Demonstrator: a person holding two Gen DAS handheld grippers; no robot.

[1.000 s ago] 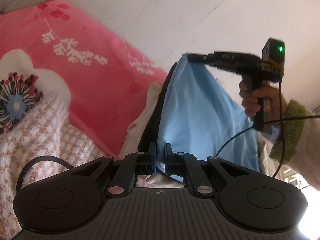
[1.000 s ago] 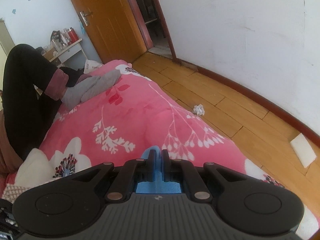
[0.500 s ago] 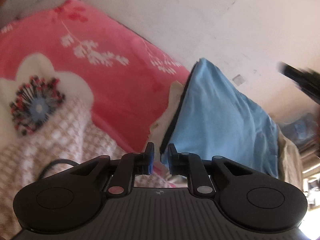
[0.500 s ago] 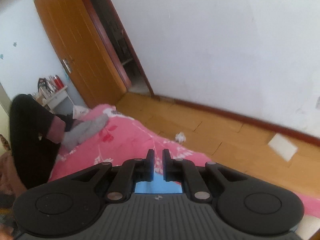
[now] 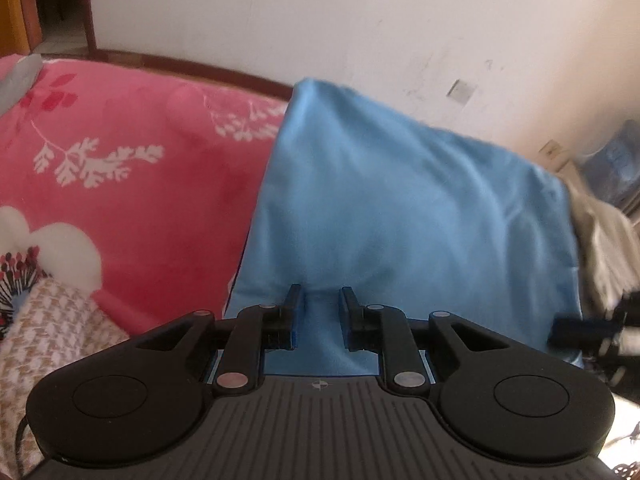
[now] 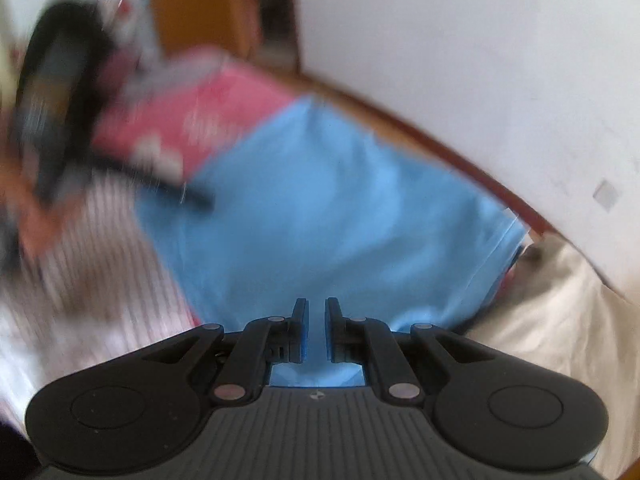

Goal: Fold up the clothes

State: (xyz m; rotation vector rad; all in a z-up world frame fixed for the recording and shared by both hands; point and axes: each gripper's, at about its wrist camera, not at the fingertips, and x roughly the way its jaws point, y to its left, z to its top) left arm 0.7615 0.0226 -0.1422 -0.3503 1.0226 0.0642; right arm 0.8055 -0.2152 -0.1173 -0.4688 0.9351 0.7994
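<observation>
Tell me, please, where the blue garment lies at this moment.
In the left wrist view the blue garment lies right of centre on the pink floral blanket, directly ahead of the left gripper, whose jaws are opening; cream fabric borders it on the right.

Both wrist views close, angled down; share blue cloth (image 5: 400,220), bed.

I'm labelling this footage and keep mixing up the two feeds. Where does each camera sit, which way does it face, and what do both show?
Left wrist: sits on the left gripper, looking forward and down along its opening jaws at the blue garment on the pink blanket; the right gripper's tip shows blurred at the right edge.
Right wrist: sits on the right gripper, facing the same blue garment; the blurred left gripper shows at the left.
Shared: blue garment, pink blanket, white wall.
</observation>
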